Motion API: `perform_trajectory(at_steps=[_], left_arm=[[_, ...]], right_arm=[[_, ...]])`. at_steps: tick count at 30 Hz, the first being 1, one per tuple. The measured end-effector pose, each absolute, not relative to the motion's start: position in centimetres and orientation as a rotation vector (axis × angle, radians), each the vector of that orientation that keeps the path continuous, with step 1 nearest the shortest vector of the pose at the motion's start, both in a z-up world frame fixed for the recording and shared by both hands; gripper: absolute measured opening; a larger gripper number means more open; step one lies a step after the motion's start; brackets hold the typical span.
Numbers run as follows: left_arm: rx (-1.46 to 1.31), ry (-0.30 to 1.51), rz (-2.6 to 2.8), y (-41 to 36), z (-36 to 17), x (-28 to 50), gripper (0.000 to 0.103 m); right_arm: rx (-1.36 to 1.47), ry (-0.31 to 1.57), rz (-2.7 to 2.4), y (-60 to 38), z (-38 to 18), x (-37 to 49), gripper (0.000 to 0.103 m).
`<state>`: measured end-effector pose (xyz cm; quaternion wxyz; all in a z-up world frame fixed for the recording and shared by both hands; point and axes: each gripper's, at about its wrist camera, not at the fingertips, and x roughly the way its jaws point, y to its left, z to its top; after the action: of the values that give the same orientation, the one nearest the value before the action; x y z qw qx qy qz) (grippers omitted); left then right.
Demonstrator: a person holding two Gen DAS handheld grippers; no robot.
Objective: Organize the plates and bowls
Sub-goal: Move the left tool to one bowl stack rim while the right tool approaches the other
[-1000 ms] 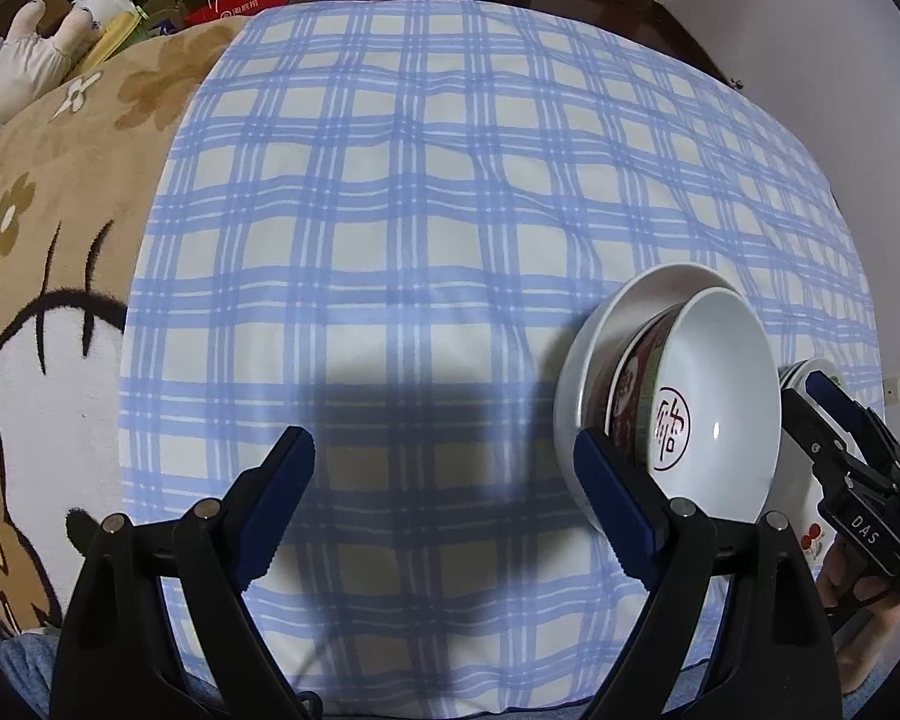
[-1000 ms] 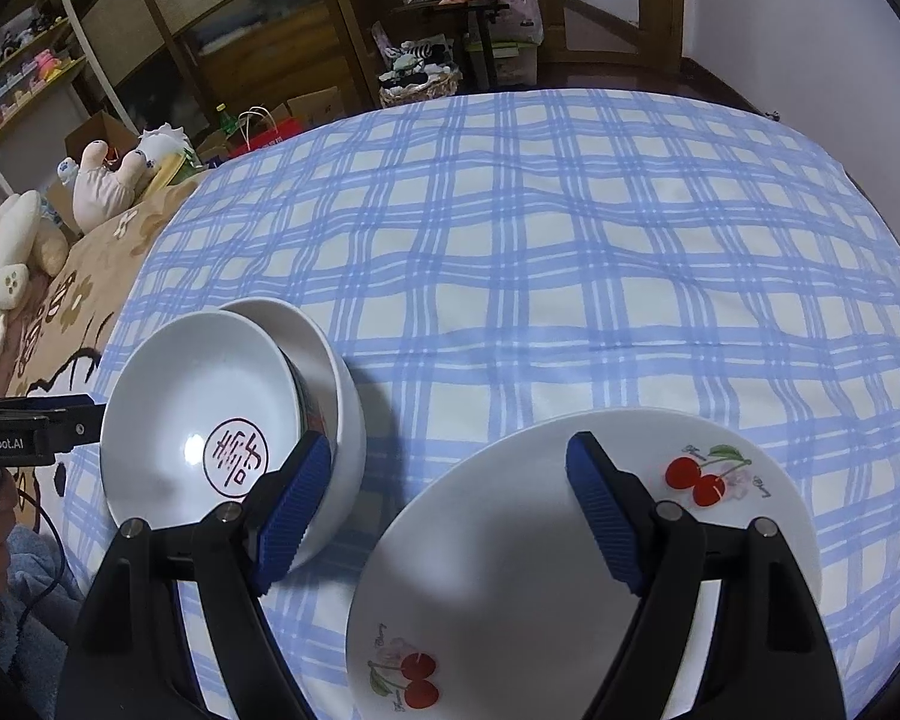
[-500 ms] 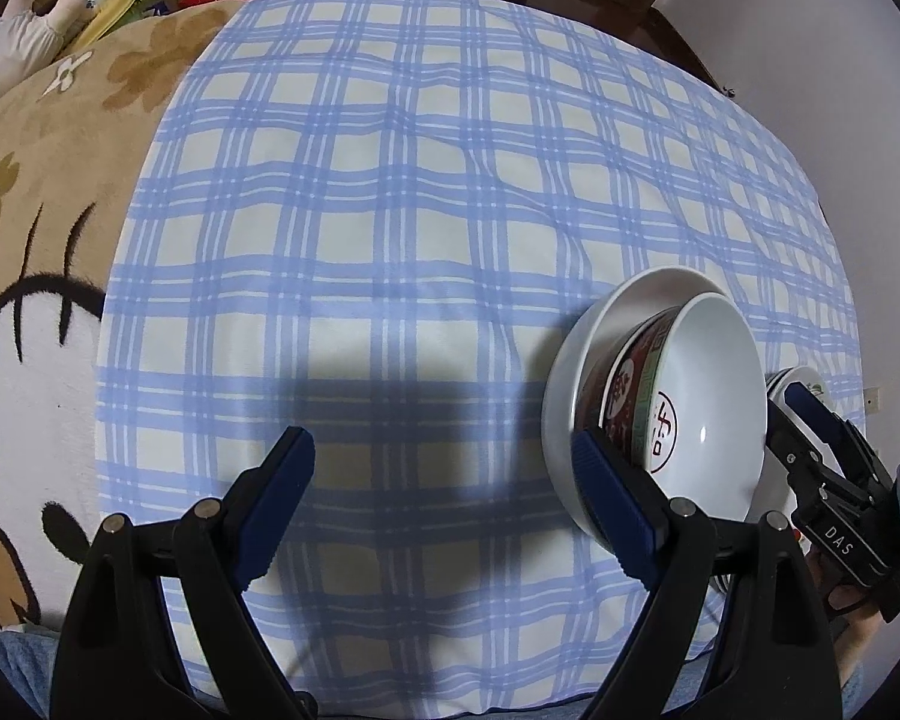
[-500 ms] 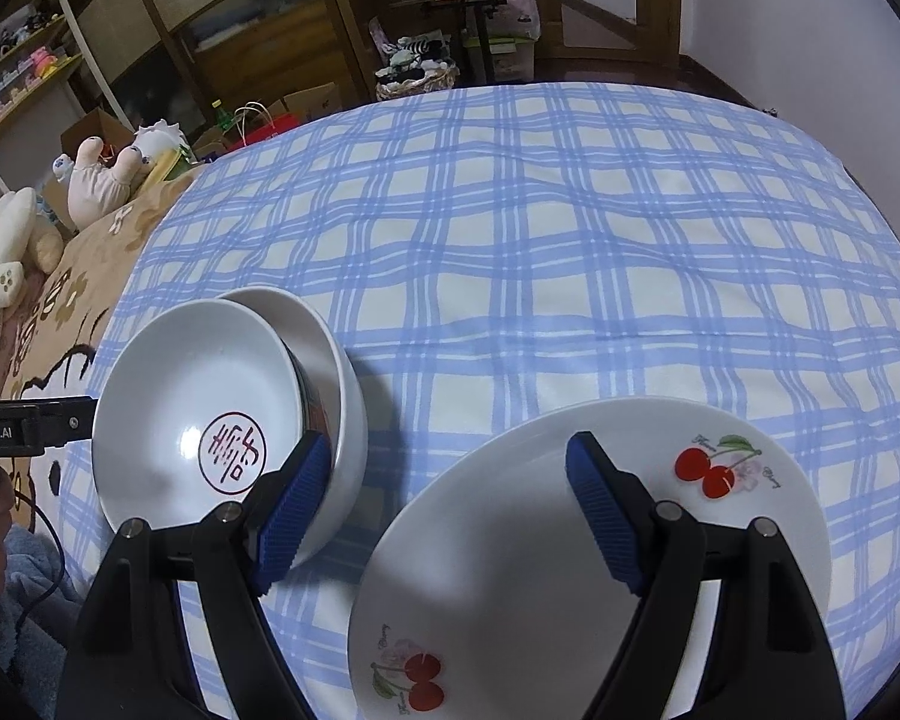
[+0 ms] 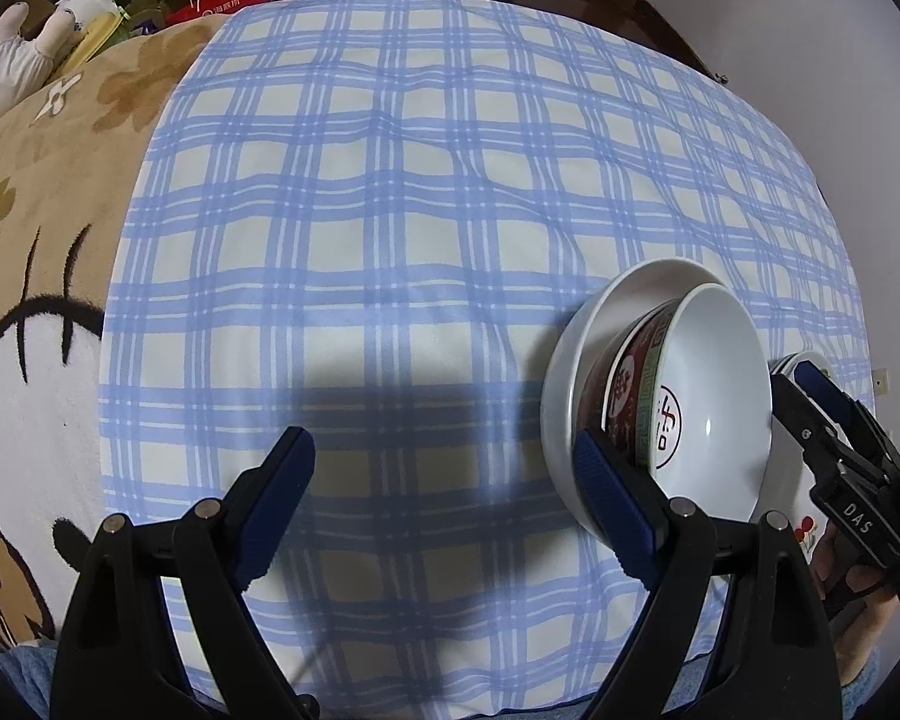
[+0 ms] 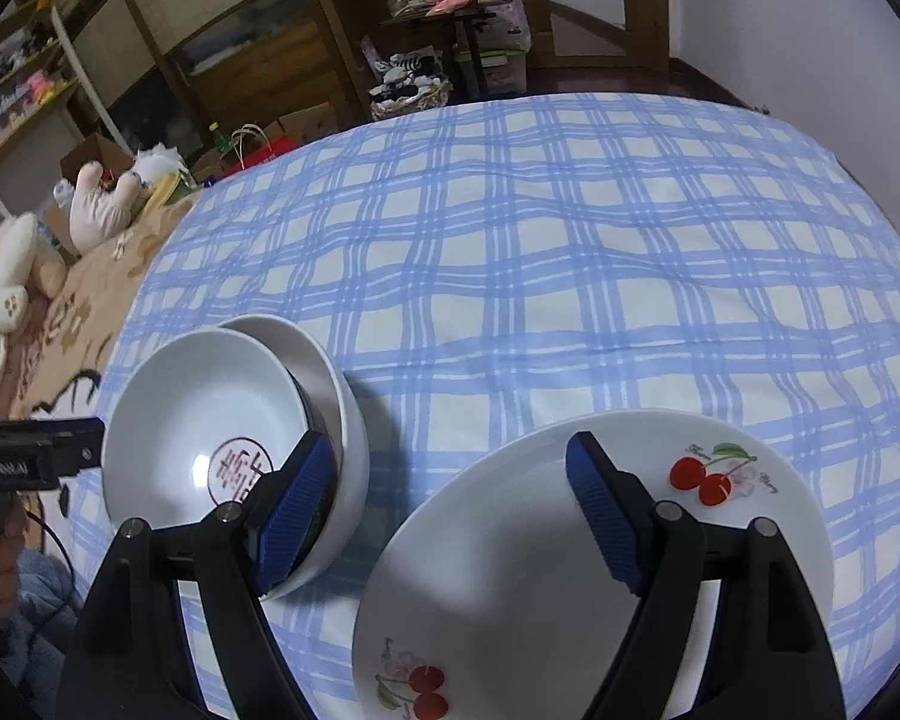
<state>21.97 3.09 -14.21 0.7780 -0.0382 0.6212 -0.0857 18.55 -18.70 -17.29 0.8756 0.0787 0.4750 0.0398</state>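
Nearest us in the right wrist view, our right gripper (image 6: 450, 498) hangs over a big white plate (image 6: 510, 570) w/ cherry prints; its blue-padded fingers (image 6: 600, 504) stand wide apart, nothing clamped btwn them. The plate lies flat on the blue-and-white checked cloth (image 6: 570, 276) at the near edge. Just beside it, to the left, sits a stack of two bowls: a white bowl w/ a red emblem (image 6: 210, 420) nested, tilted, inside a larger plain white bowl (image 6: 330, 384). The left finger pad overlaps the stack's rim in the frame; we can't tell if it touches. In the left wrist view our left gripper (image 5: 444, 498) is over bare cloth, fingers (image 5: 276, 492) also wide apart & empty, the bowl stack at its right finger. The inner bowl's outside shows a red and green pattern there. Further left, a tan blanket (image 5: 42, 180) w/ flower prints adjoins the cloth. Beyond that: plush toys (image 6: 108, 198), a red paper bag (image 5: 222, 0), a basket (image 6: 414, 96), wooden shelving (image 6: 258, 54) at the back.
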Motion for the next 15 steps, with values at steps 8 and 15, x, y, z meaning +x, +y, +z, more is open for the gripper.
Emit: perform_trajectory(at_steps=[8, 15], left_arm=[[-0.069, 1.346, -0.195, 2.9, -14.4, 22.0, 0.087], [-0.066, 1.360, -0.193, 2.9, -14.5, 22.0, 0.087]], right_arm=[[0.092, 0.982, 0.054, -17.7, -17.3, 18.3, 0.082], [0.071, 0.977, 0.064, -17.2, -17.1, 18.2, 0.076]])
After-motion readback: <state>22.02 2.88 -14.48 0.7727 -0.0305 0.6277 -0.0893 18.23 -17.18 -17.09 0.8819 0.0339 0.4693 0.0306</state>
